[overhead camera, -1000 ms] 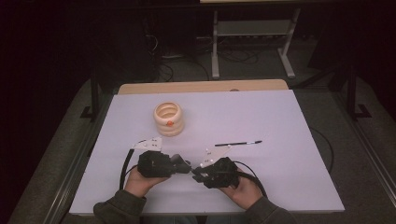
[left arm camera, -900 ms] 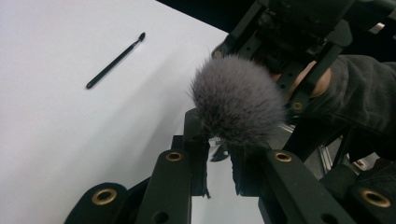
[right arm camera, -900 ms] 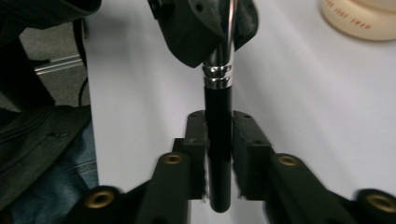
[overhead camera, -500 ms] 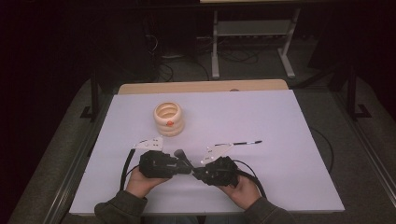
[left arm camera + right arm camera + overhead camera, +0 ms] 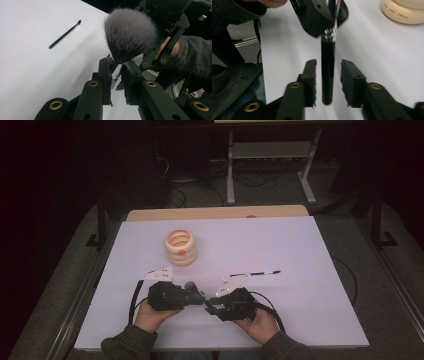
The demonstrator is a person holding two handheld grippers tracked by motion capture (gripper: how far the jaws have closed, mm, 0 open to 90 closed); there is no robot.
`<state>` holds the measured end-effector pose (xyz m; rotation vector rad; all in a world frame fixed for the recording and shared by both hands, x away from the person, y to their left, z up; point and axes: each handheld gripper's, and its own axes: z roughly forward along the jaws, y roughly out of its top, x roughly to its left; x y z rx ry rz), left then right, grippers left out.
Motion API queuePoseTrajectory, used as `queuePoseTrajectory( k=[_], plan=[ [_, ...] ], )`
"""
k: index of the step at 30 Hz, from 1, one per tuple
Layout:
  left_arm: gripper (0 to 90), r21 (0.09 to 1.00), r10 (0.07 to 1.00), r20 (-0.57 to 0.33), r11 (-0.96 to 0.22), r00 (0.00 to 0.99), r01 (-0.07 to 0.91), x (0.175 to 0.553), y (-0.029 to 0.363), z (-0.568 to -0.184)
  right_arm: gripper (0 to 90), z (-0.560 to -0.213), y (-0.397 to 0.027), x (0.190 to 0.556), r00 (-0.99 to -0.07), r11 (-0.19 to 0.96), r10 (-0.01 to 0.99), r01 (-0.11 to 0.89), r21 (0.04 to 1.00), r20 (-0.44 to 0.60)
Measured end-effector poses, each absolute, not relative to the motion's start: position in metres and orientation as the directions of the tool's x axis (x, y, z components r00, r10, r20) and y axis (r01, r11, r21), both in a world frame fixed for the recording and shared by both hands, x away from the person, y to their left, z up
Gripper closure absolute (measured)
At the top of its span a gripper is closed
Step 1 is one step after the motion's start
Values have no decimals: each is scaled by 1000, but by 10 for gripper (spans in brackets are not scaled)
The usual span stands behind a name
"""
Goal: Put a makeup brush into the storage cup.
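Observation:
A large makeup brush has a fluffy grey head [image 5: 130,35] and a black handle [image 5: 327,80]. My left gripper [image 5: 116,63] is shut on its silver collar, just below the head. The handle runs down between the jaws of my right gripper [image 5: 328,62], which stand open with a gap on each side. In the high view both grippers, left [image 5: 199,297] and right [image 5: 211,304], meet tip to tip near the table's front edge, with the brush head [image 5: 190,285] between them.
A thin black brush [image 5: 257,273] lies on the white table [image 5: 300,250] behind my right hand. A cream stack of rings [image 5: 181,247] stands at the back left. The wooden edge [image 5: 215,213] runs along the far side.
The brush head has come up into sight between the two grippers since a second ago. Both hands have stayed almost where they were.

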<state>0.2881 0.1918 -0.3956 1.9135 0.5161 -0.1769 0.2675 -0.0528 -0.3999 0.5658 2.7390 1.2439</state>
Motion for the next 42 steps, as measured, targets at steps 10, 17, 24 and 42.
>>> queuePoseTrajectory(
  k=[10, 17, 24, 42],
  plan=[
    [779, 850, 333, -318, -314, 888, 423, 286, 197, -389, 508, -398, -76, 278, -909, 556, 396, 352, 753, 133],
    [779, 852, 367, -303, -310, 880, 422, 288, 204, -386, 435, -398, -96, 287, -892, 547, 433, 375, 748, 130],
    [779, 851, 390, -285, -317, 876, 419, 289, 207, -385, 390, -400, -116, 291, -871, 539, 474, 404, 739, 131],
    [781, 847, 455, -258, -318, 852, 426, 303, 220, -373, 339, -394, -167, 293, -818, 475, 561, 445, 759, 128]
  ],
)
